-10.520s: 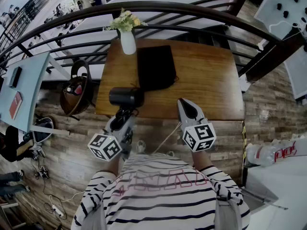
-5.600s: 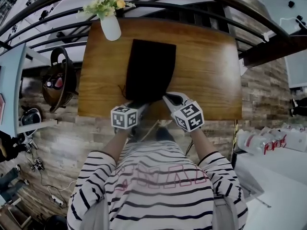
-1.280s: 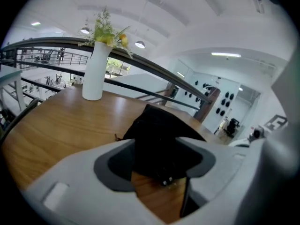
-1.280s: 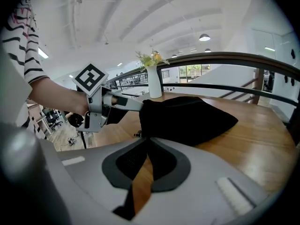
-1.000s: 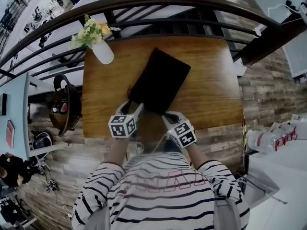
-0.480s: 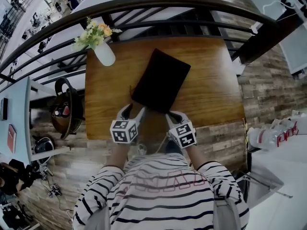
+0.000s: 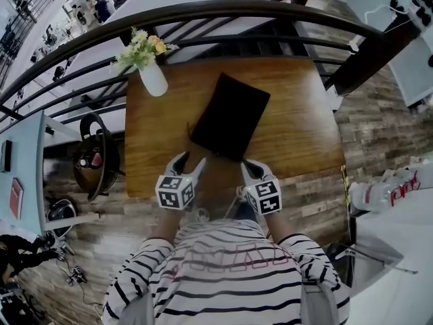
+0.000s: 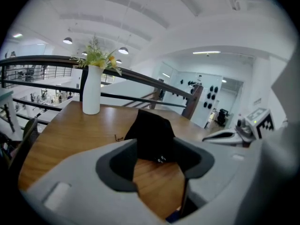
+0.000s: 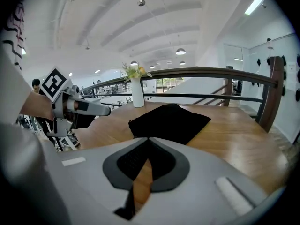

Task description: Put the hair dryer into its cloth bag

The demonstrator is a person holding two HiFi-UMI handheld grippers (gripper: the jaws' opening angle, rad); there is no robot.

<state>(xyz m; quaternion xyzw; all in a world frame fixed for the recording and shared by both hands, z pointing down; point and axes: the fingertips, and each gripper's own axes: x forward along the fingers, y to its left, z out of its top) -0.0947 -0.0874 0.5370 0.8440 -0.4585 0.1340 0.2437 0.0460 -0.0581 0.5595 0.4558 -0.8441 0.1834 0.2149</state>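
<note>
The cloth bag [image 7: 230,117] is lying flat on the wooden table [image 7: 298,127], just beyond both grippers and touching neither. A vase [image 7: 153,80] is standing near the railing [image 7: 203,9]. The left gripper [image 7: 191,162] is standing wide, its jaws having just been closing slightly on nothing. The right gripper [image 7: 249,168] has just closed, empty. Both are pointing forward and downward over the near edge.

Head view looks down; both gripper views face the bag [image 7: 230,117]

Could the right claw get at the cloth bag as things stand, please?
Probably yes: the cloth bag lies just ahead on the table, nothing between, but the right claw, just shut empty, must open.
</note>
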